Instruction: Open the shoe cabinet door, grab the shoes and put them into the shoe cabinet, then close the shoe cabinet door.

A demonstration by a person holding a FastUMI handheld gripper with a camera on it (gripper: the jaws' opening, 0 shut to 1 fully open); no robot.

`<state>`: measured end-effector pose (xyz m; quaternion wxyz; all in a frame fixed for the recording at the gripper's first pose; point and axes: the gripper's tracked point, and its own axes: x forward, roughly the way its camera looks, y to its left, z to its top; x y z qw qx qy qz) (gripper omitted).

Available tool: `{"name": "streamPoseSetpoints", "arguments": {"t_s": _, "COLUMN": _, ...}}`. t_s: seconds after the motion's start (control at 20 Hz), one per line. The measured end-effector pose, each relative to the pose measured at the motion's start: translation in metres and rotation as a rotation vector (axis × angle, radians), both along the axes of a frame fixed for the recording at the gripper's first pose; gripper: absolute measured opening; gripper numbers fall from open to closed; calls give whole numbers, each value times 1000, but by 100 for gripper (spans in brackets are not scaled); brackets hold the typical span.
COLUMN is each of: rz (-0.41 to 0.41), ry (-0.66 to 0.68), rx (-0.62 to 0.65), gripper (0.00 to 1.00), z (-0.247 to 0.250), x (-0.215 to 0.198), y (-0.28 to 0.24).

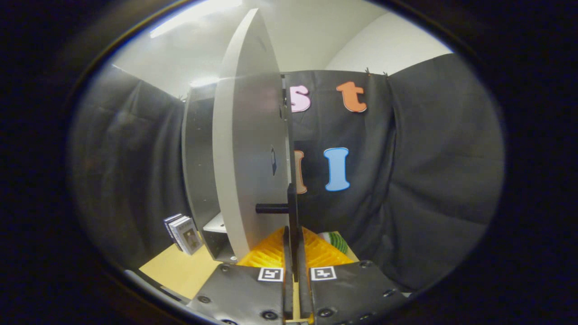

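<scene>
Two fingers of the gripper (293, 253) stand pressed almost together on the thin free edge of the shoe cabinet door (248, 171), pinching it just below the door's dark bar handle (272, 208). The door stands swung open, seen nearly edge-on, its pale face turned to the left of the fingers. Behind the door sits the shoe cabinet (198, 158), a dark open box with a pale shelf (216, 224) visible low inside it. Left of the cabinet, a small stack of cards or booklets (184, 232) stands tilted on the tan table (176, 268), just beside the cabinet's lower corner. Right of the door's edge and just beyond the fingers, a green-and-white striped object (336, 241) lies partly hidden; it cannot be identified from this view. No shoe can be confirmed inside the cabinet. Black cloth wall (420, 180) closes the booth behind the cabinet and to both sides of it.
</scene>
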<state>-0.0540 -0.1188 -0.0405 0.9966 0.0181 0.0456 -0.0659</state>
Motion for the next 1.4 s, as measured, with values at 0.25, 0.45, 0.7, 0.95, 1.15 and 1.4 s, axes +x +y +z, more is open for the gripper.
{"name": "streamPoseSetpoints", "arguments": {"t_s": 0.25, "rz": -28, "ry": -5, "rx": -33, "gripper": 8, "z": 1, "x": -7, "y": -21}}
{"name": "streamPoseSetpoints", "arguments": {"t_s": 0.45, "rz": -48, "ry": -5, "rx": -34, "gripper": 8, "z": 4, "x": -13, "y": -41}}
{"name": "streamPoseSetpoints", "arguments": {"t_s": 0.7, "rz": -38, "ry": -38, "rx": -82, "gripper": 8, "z": 17, "x": -35, "y": -42}}
{"name": "streamPoseSetpoints", "arguments": {"t_s": 0.95, "rz": 20, "ry": -50, "rx": -94, "gripper": 7, "z": 19, "x": -59, "y": -12}}
{"name": "streamPoseSetpoints", "arguments": {"t_s": 1.15, "rz": 58, "ry": -48, "rx": -57, "gripper": 7, "z": 6, "x": -61, "y": 24}}
{"name": "streamPoseSetpoints", "arguments": {"t_s": 1.4, "rz": 82, "ry": -25, "rx": 0, "gripper": 12, "z": -36, "x": -40, "y": 82}}
